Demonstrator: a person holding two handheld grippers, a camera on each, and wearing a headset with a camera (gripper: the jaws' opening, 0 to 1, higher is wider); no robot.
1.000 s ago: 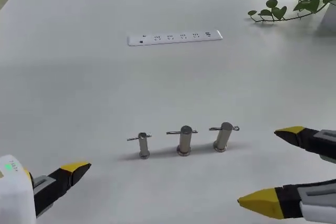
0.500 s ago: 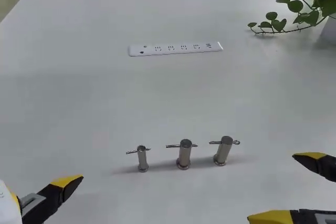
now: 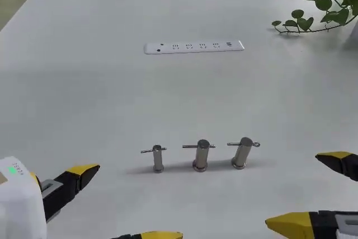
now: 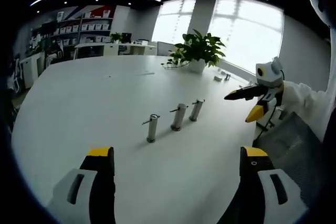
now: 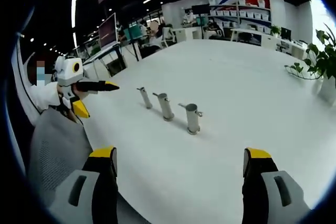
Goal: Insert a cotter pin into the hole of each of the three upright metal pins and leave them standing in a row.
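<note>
Three upright metal pins stand in a row on the white table: the left pin (image 3: pixel 158 158), the middle pin (image 3: pixel 201 155) and the right pin (image 3: pixel 241 153). A cotter pin (image 3: pixel 243 144) lies crosswise through the top of each. The left gripper view has the row (image 4: pixel 178 117) ahead of it, and the right gripper view sees the same row (image 5: pixel 166 107). My left gripper (image 3: pixel 126 202) is open at the near left, apart from the pins and holding nothing. My right gripper (image 3: pixel 307 191) is open at the near right, also with nothing between its jaws.
A white power strip (image 3: pixel 193 46) lies across the far middle of the table. A leafy plant (image 3: pixel 324 4) trails over the far right corner. The table's near edge (image 4: pixel 247 145) runs close beside both grippers.
My right gripper has drawn back from the pins toward the near right. A second jaw of the left gripper has come into the bottom of the head view. The pins have not moved.
</note>
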